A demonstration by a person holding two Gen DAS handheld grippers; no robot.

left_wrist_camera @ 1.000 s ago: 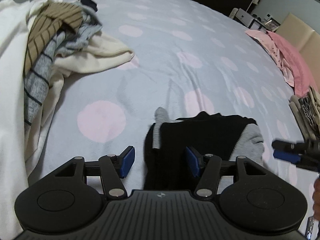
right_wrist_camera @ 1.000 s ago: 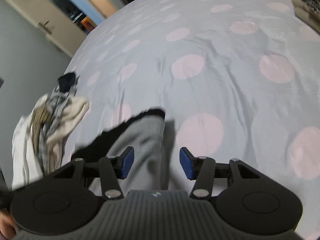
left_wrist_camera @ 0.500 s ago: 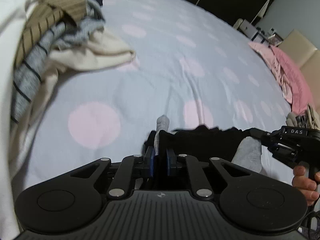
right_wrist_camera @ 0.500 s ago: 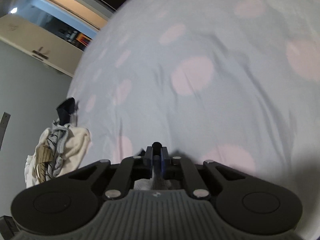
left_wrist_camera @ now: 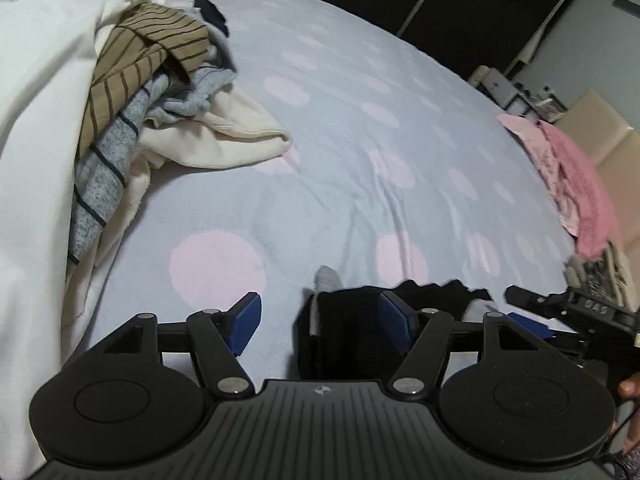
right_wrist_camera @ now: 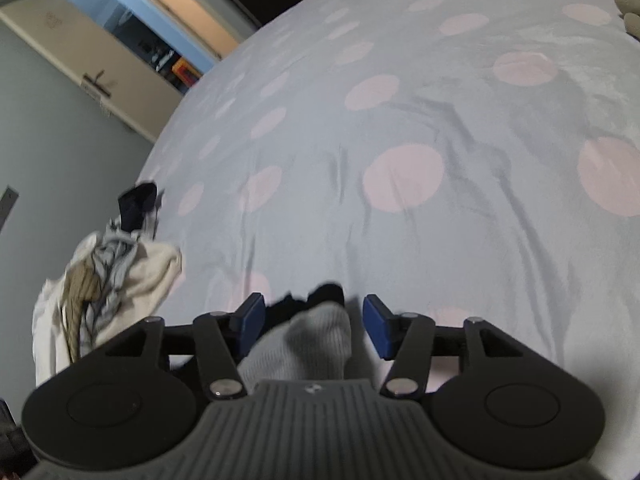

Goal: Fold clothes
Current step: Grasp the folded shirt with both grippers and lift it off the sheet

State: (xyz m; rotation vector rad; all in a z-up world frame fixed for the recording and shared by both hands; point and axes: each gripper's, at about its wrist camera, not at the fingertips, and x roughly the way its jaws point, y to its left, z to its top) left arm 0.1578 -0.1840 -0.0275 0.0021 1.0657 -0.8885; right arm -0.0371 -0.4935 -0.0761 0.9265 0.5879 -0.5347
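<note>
A black and grey garment (left_wrist_camera: pixel 348 328) lies folded on the bed near the front edge. My left gripper (left_wrist_camera: pixel 320 326) is open, its blue pads either side of the garment's left edge; the right pad overlaps the black cloth. The right gripper (left_wrist_camera: pixel 532 320) shows at the right of the left wrist view, by the garment's grey end, held by a hand (left_wrist_camera: pixel 628 392). In the right wrist view my right gripper (right_wrist_camera: pixel 314 324) is open, with the grey ribbed part (right_wrist_camera: pixel 308 344) lying between its pads and black cloth (right_wrist_camera: pixel 320 294) just beyond.
A heap of unfolded clothes (left_wrist_camera: pixel 132 92), white, tan striped and grey striped, fills the left side of the pale blue, pink-dotted bedspread (left_wrist_camera: pixel 360 140). Pink garments (left_wrist_camera: pixel 568 176) and a small stack lie at the right edge. Dark wardrobe doors stand behind the bed.
Both grippers were open a second ago, shut on the garment half a second ago, and have opened again. The garment now lies flat on the bed.
</note>
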